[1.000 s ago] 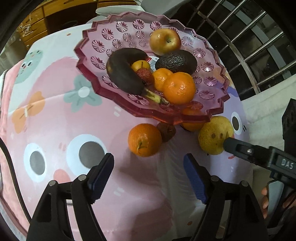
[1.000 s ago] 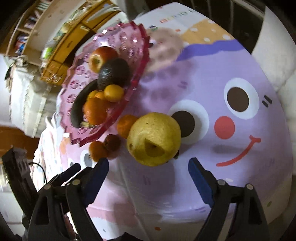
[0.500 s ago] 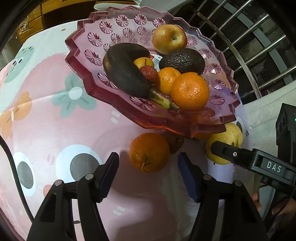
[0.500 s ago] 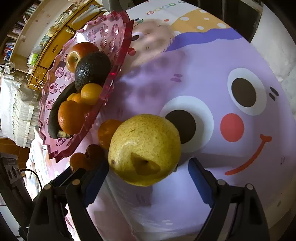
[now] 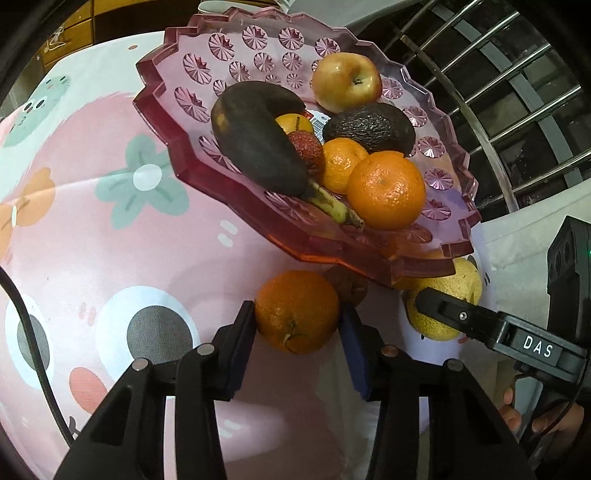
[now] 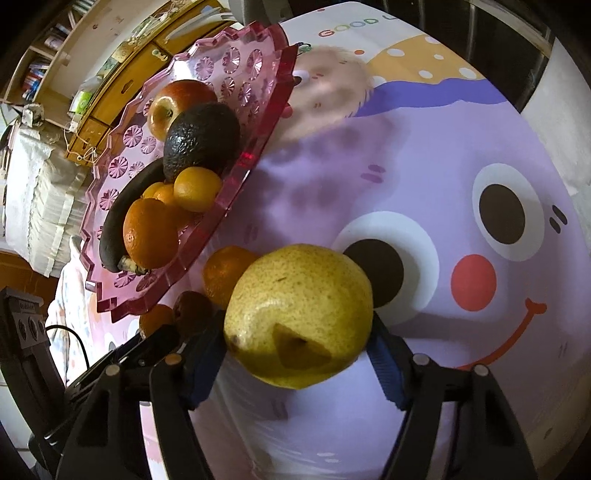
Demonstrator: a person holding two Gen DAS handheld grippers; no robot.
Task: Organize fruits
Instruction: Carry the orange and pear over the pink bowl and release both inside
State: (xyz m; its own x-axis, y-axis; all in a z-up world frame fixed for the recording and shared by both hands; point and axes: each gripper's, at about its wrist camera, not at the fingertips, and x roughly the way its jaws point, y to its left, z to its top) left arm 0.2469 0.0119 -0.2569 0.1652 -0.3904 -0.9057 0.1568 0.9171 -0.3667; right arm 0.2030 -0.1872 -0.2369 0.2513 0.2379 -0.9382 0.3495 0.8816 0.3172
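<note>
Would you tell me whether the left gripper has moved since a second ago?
Yes. The left gripper has advanced toward the pink fruit plate, closing around the orange on the cloth.

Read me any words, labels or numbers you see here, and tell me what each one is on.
"DAS": white letters on the black right gripper, seen from the left wrist view.
"GOOD": coloured letters on the cartoon-printed tablecloth; a further letter is cut off.
Red-and-white sticker among the fruit in the pink plastic fruit tray: too small to read.
</note>
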